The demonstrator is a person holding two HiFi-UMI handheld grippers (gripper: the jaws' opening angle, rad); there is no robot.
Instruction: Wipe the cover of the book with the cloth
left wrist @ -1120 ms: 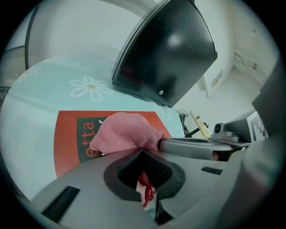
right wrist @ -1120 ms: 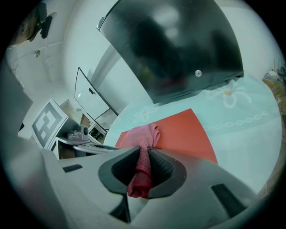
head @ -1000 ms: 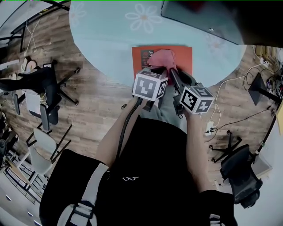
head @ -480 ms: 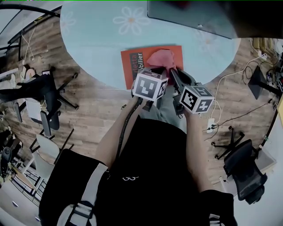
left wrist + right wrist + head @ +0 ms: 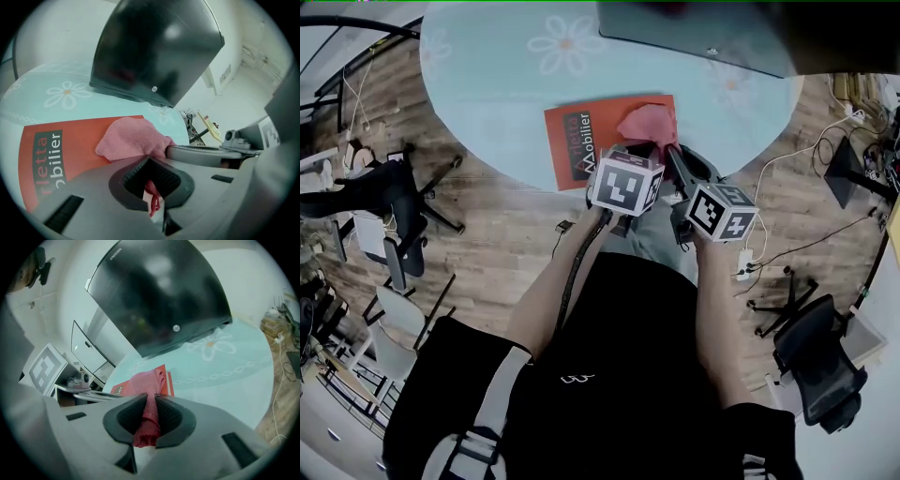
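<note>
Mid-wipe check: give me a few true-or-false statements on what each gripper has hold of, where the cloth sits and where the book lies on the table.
1. The left gripper and the right gripper are both shut on the cloth. True.
2. The cloth lies on the bare table, clear of the book. False: it sits bunched on the book's orange cover.
3. The book is closed, cover up. True.
4. The book lies beyond the dark object, at the far side. False: it is near the table's edge by the person, and the dark object is farther off.
5. The cloth is blue. False: it is pink.
</note>
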